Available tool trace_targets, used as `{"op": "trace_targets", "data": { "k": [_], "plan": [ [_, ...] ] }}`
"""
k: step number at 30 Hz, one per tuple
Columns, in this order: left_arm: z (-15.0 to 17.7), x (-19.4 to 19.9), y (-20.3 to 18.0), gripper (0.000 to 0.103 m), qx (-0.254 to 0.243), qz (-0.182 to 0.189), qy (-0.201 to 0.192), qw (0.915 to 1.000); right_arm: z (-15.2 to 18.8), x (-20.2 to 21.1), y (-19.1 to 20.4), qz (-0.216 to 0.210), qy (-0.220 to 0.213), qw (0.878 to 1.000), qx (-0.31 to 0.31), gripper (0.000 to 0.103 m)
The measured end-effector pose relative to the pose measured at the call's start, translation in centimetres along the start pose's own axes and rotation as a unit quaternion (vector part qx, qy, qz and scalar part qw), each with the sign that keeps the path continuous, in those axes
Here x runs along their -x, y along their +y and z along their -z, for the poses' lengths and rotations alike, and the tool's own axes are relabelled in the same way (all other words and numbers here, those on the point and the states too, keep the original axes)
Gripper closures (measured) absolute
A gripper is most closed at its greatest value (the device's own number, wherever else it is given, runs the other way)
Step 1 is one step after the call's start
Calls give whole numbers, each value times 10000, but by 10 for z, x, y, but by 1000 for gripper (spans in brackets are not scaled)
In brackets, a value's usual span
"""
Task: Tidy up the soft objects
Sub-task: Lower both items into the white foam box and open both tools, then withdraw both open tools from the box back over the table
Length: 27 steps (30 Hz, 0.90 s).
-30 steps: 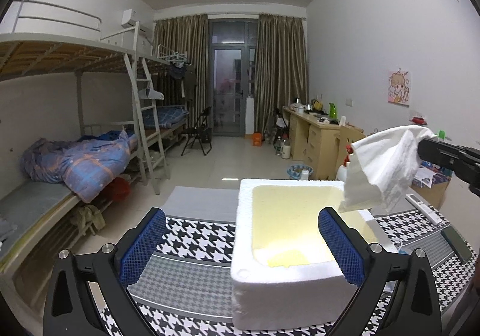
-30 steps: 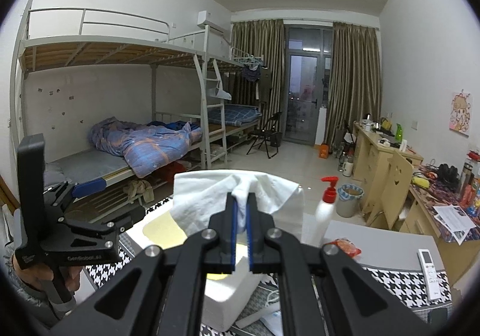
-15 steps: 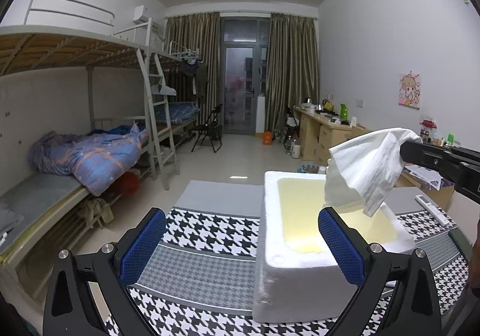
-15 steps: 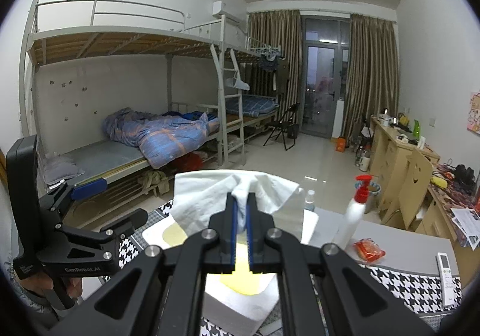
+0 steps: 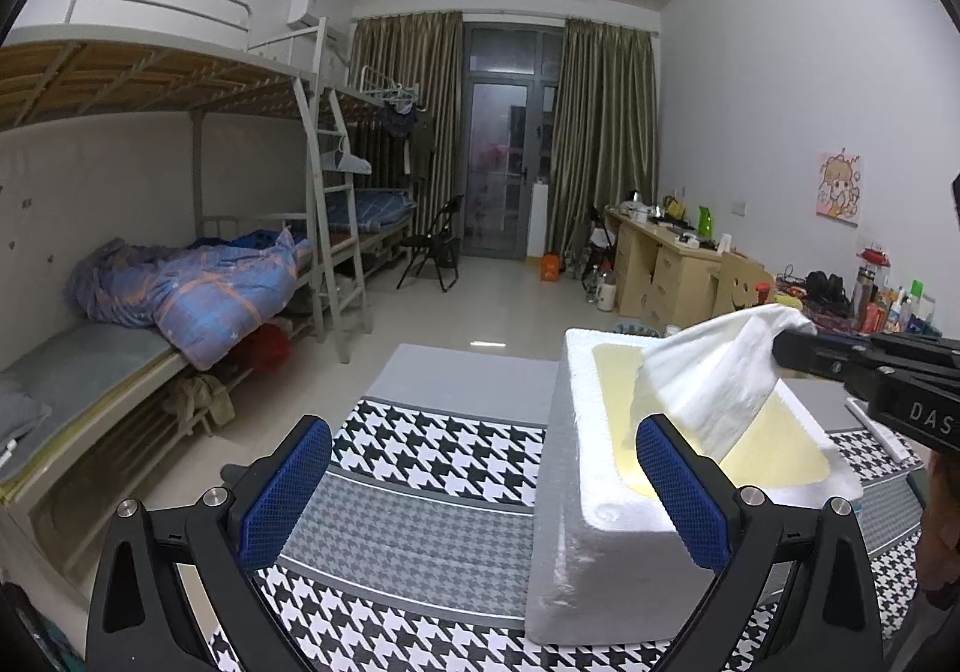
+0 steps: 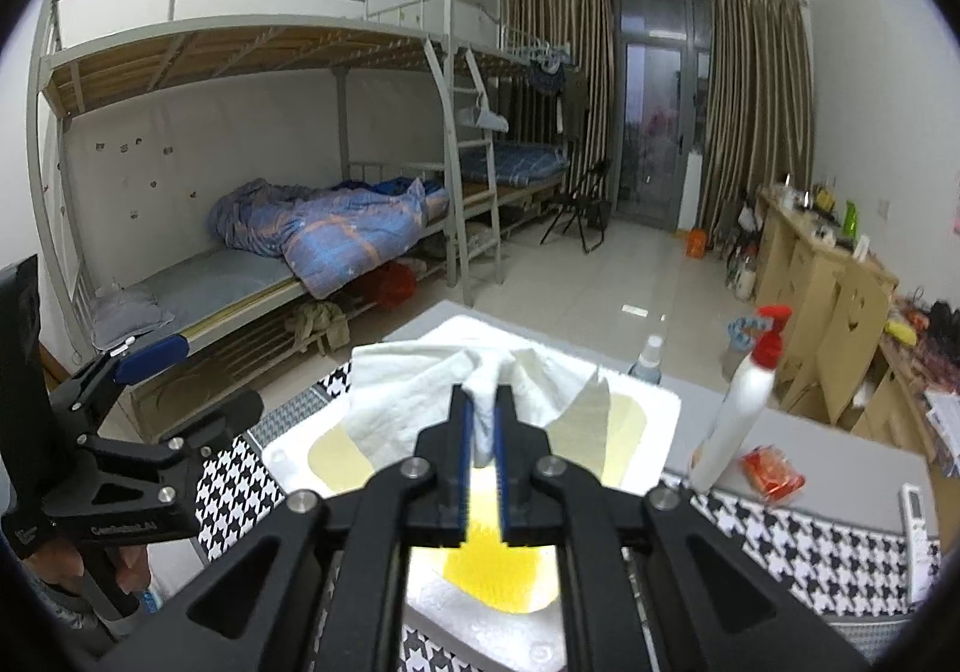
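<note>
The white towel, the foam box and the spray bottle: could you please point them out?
white towel (image 6: 408, 408), right wrist view, its left fold.
foam box (image 5: 576, 552), left wrist view, its near side wall.
spray bottle (image 6: 735, 414), right wrist view, its white body.

White towel – white foam box, yellow inside – black-white houndstooth cloth

Bunk bed, blue quilt, folding chair, white pump bottle, perhaps soap

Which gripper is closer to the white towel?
Right. The right gripper has the white towel between its opening jaws; the left gripper is empty beside the foam box.
</note>
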<state>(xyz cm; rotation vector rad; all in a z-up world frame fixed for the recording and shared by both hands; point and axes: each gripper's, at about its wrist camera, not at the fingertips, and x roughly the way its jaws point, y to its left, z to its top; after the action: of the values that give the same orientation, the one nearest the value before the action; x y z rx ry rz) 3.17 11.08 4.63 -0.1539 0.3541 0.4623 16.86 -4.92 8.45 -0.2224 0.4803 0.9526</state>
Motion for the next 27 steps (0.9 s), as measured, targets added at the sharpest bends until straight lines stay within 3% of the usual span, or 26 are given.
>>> {"op": "trace_targets", "data": {
  "k": [2, 5, 27],
  "plan": [
    [1, 0, -1, 1, -12, 6, 8, 10000, 0, -3, -1, 34, 37, 10000, -63, 52],
    [1, 1, -1, 1, -24, -1, -4, 10000, 2, 0, 0, 130, -18, 9999, -70, 33],
    [0, 15, -24, 1, -243, 96, -42, 9996, 10, 36, -13, 246, -404, 9988, -147, 22]
  ]
}}
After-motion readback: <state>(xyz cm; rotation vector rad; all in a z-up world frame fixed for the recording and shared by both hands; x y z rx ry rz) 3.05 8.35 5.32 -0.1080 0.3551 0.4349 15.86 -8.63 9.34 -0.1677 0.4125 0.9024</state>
